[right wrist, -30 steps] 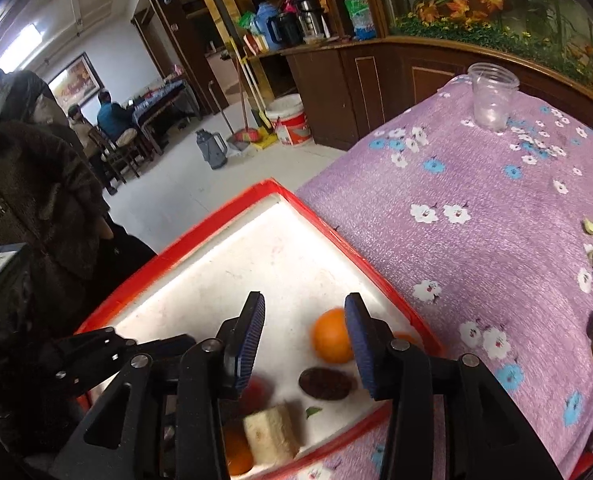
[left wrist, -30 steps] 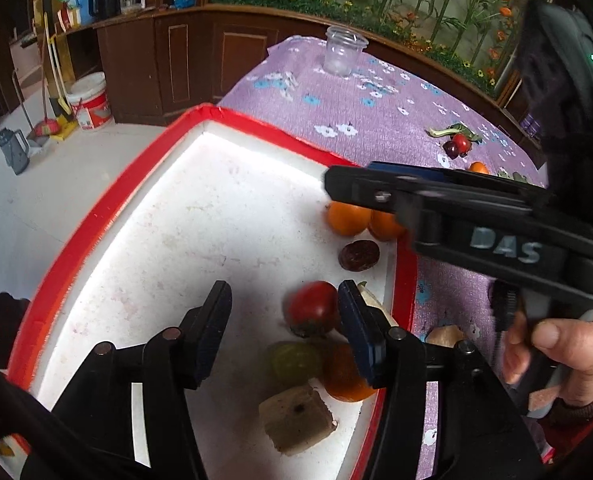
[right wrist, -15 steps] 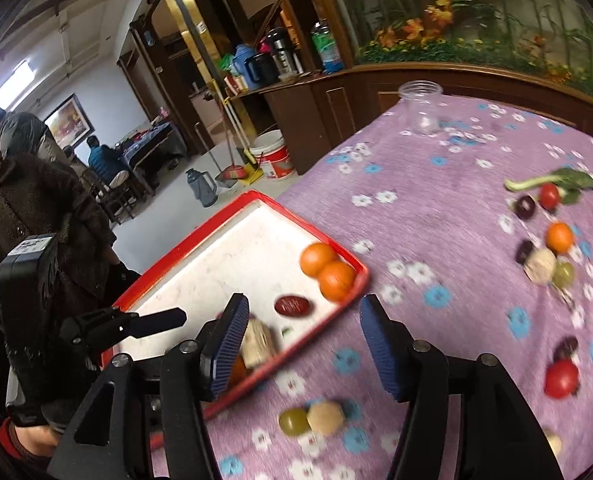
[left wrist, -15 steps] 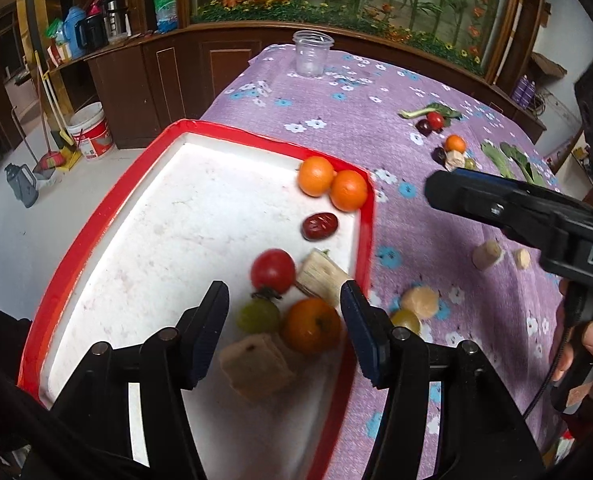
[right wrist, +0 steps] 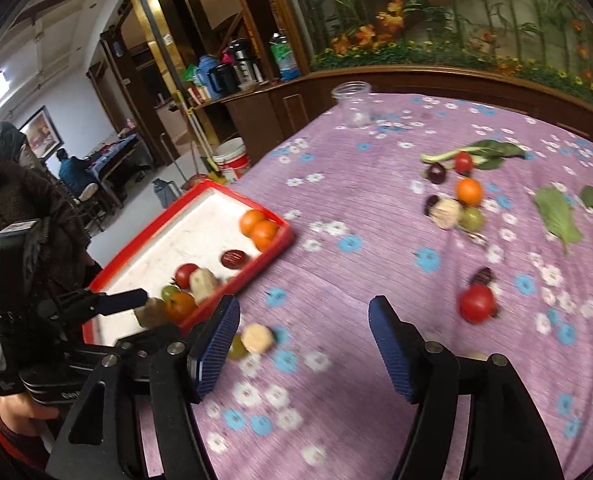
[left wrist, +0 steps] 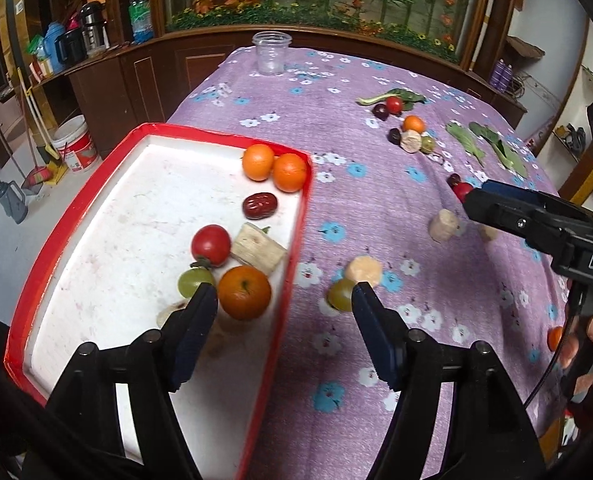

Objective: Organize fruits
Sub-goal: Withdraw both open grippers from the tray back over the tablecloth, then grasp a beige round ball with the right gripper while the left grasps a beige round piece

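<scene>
Partly, a tan piece (left wrist: 175,314) hides behind left gripper (left wrist: 284,300)

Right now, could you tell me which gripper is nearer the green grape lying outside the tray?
Left. The left gripper has the grape right by its fingertip; the right gripper is farther off.

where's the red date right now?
Left wrist view: the red date lies inside the red tray, near its right wall, just below the two oranges and above the pale block.
</scene>
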Demonstrator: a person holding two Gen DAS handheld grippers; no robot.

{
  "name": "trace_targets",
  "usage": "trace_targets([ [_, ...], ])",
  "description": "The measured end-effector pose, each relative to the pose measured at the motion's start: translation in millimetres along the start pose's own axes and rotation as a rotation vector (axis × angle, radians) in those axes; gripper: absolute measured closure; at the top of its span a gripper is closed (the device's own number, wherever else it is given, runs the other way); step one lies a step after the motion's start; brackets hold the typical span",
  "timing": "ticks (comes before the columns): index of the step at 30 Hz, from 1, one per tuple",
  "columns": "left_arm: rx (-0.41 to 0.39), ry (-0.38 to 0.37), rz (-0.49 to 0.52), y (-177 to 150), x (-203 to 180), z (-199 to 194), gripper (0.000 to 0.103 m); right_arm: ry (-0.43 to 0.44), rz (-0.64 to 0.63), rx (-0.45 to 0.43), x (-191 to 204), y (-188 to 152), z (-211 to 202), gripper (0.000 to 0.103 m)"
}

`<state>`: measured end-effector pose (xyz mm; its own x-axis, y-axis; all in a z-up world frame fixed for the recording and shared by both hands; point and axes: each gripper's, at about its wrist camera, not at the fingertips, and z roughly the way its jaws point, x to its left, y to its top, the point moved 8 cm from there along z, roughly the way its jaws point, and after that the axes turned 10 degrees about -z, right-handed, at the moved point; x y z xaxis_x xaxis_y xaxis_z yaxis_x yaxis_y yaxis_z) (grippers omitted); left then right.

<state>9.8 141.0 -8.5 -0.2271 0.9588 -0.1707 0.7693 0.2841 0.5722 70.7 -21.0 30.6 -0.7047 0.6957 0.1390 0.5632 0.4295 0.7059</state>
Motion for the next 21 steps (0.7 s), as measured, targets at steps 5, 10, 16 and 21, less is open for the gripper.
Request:
trace_targets([
  [5, -0.001, -0.020, 0.018, -4.2, -11.4, -3.0, 0.034, -0.048, 0.006, 0.008, -22.3, -16.8, -25.1, 0.029],
  [10, 0.004, -0.037, 0.031, -10.1, -22.2, -1.6, 0.034, -0.084, 0.006, 0.013, -38.4, -35.8, -43.6, 0.029],
  [16, 0.015, -0.018, 0.079, -18.5, -33.0, 5.6, 0.034, -0.118, 0.026, 0.037, -61.8, -60.1, -52.3, 0.030],
  [21, 0.029, -0.016, 0.123, -22.6, -42.3, 12.9, 0.034, -0.126, 0.031, 0.062, -68.5, -67.0, -48.8, 0.042],
])
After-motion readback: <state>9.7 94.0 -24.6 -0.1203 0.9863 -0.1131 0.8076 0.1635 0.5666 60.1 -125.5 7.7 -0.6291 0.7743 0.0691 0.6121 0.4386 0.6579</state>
